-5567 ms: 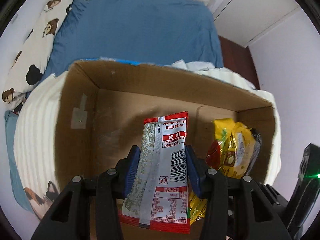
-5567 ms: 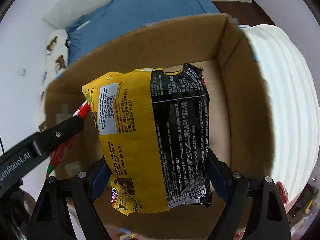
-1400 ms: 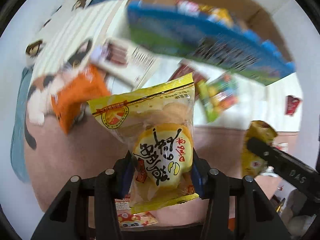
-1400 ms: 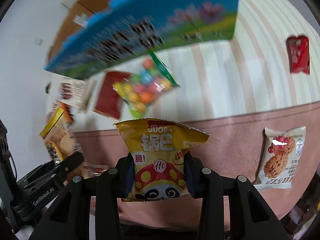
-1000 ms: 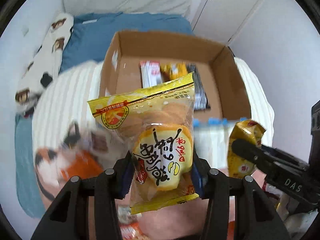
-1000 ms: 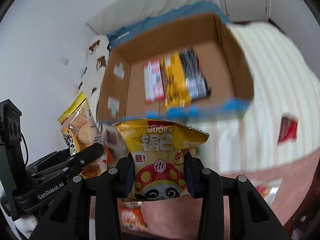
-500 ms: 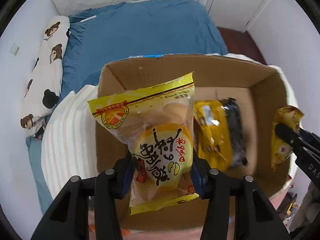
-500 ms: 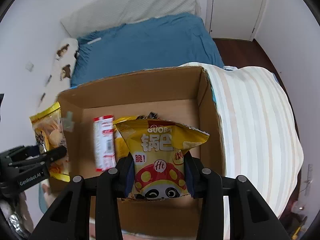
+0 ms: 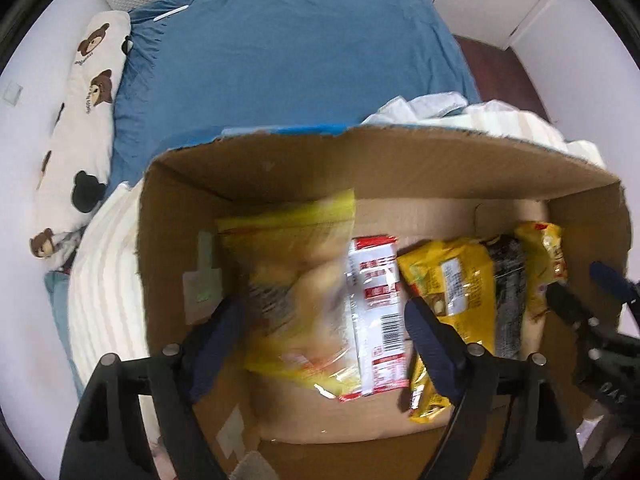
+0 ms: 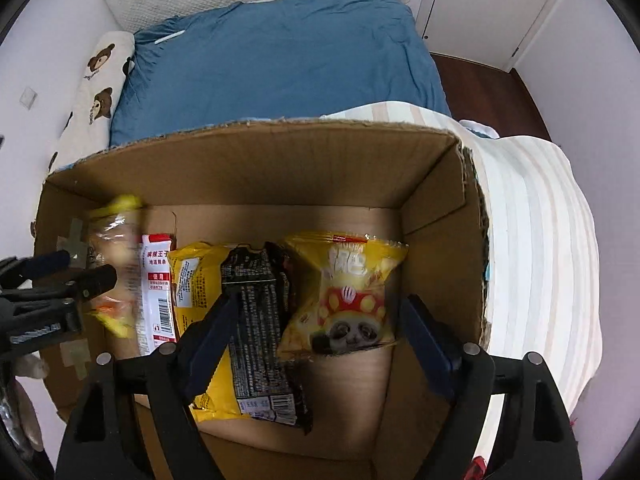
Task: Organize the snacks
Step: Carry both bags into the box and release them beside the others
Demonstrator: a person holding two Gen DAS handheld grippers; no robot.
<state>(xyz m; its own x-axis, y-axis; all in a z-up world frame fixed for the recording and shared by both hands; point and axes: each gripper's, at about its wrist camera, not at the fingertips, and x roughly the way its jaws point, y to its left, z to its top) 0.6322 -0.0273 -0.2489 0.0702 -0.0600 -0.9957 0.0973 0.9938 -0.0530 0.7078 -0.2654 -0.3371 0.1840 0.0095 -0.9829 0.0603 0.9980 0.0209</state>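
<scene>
An open cardboard box [image 9: 400, 160] [image 10: 260, 168] holds several snack packs. My left gripper [image 9: 324, 316] is open above its left part; a yellow cracker bag [image 9: 292, 280], blurred, is loose between and below the fingers. My right gripper [image 10: 316, 312] is open above the right part; the yellow panda snack bag [image 10: 344, 292] lies free on the box floor. Between them lie a red-and-white packet [image 9: 376, 304] [image 10: 158, 292] and a yellow-and-black bag [image 10: 248, 320] [image 9: 460, 292]. Each gripper shows at the edge of the other's view.
The box sits on a striped cream blanket [image 10: 532, 240]. Behind it lies a blue bedsheet [image 9: 280, 60] with a bear-print pillow [image 9: 80, 120] at the left. A white door [image 10: 480, 8] and dark floor are at the back right.
Both grippers have opened and let go of their bags. The cracker bag and the panda bag have dropped into the box. Both grippers have moved closer over the box.
</scene>
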